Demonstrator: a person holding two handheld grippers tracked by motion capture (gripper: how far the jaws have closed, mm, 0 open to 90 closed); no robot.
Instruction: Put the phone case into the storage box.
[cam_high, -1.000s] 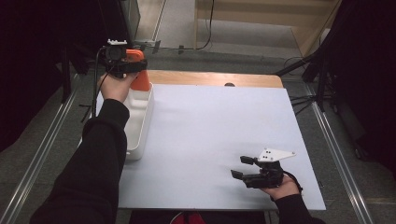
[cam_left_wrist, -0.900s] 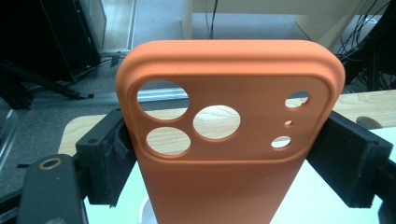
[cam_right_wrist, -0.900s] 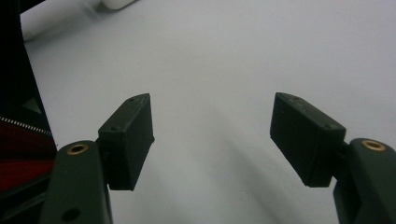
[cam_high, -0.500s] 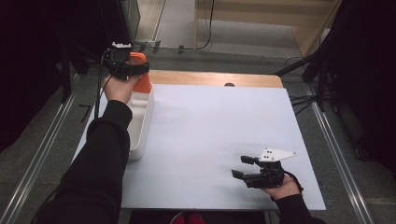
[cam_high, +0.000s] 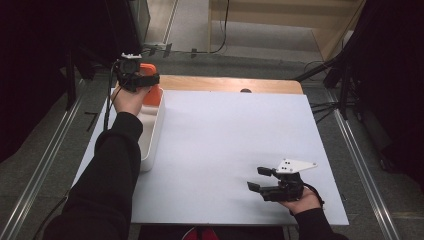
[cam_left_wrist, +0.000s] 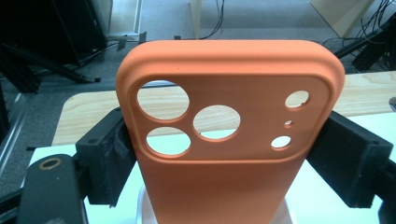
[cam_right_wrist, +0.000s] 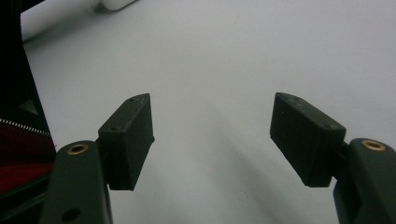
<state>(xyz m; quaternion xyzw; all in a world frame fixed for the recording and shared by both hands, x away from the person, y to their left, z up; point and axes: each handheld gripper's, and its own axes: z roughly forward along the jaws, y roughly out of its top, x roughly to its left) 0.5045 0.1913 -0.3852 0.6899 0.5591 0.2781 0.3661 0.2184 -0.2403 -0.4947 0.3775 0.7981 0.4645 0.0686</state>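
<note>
Left tool (cam_high: 134, 80) clamped on orange phone case (cam_left_wrist: 229, 135), held upright above far end of white bin (cam_high: 152, 130) at bench's (cam_high: 225, 150) left edge. Case bottom cut off, mostly hidden behind hand from above. Right tool (cam_right_wrist: 212, 135) spread apart, gripping nothing, low over bench near corner.

Probably a lab (cables (cam_high: 220, 30), tripod (cam_high: 345, 85)).
</note>
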